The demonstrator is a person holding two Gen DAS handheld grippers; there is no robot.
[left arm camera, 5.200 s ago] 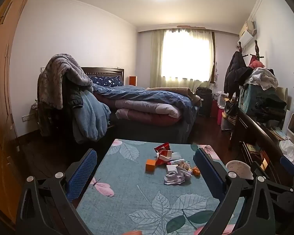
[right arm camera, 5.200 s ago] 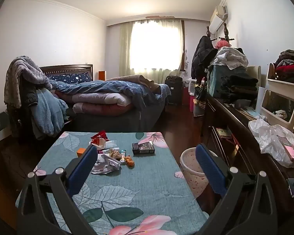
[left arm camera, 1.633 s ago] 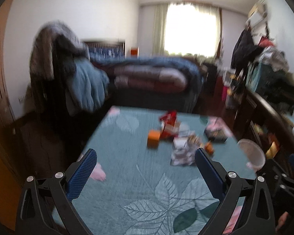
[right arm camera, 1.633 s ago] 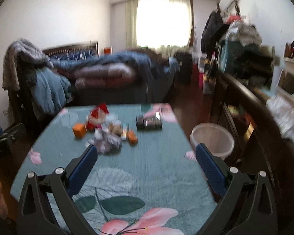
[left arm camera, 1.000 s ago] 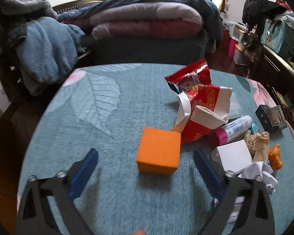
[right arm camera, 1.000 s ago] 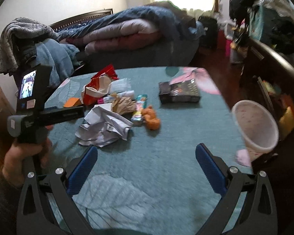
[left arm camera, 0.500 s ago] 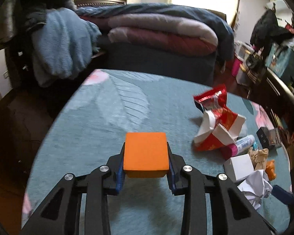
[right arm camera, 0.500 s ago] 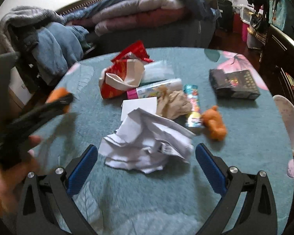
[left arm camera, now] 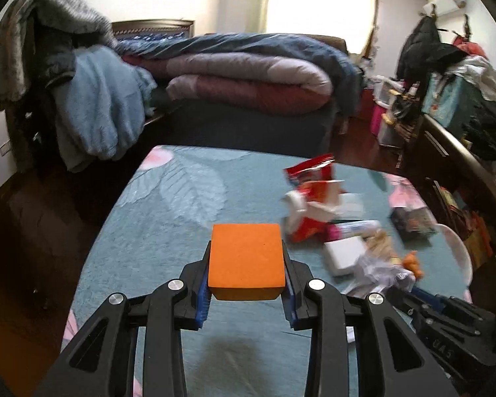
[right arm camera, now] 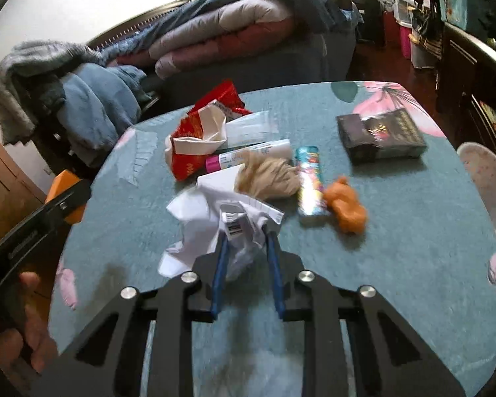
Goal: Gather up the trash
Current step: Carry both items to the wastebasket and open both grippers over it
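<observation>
I see a bench (left arm camera: 168, 231) with a teal cloth that has big leaves and pink flowers on it. Far behind it is a bed (left arm camera: 248, 76) piled with thick blankets, and a blue robe (left arm camera: 99, 106) hangs at the far left. A bright window (left arm camera: 317, 0) glows at the back, too bright to see through.

My left gripper (left arm camera: 246, 264) has its fingers closed on an orange block (left arm camera: 246, 261), held up above the cloth. My right gripper (right arm camera: 246, 248) has its fingers pulled in narrow on the near end of a crumpled white paper (right arm camera: 211, 228), which sits in the middle of the bench.

Just past the paper lie a red snack bag (right arm camera: 198, 135), a tan wad (right arm camera: 268, 175), a candy tube (right arm camera: 309, 185), a small orange toy (right arm camera: 345, 205) and a dark box (right arm camera: 380, 139). A white bin (right arm camera: 489, 185) stands off the right edge, partly cut off.

The right side of the left view is blurry, so the small things there are hard to make out. The print on the dark box is too smeared to read.
</observation>
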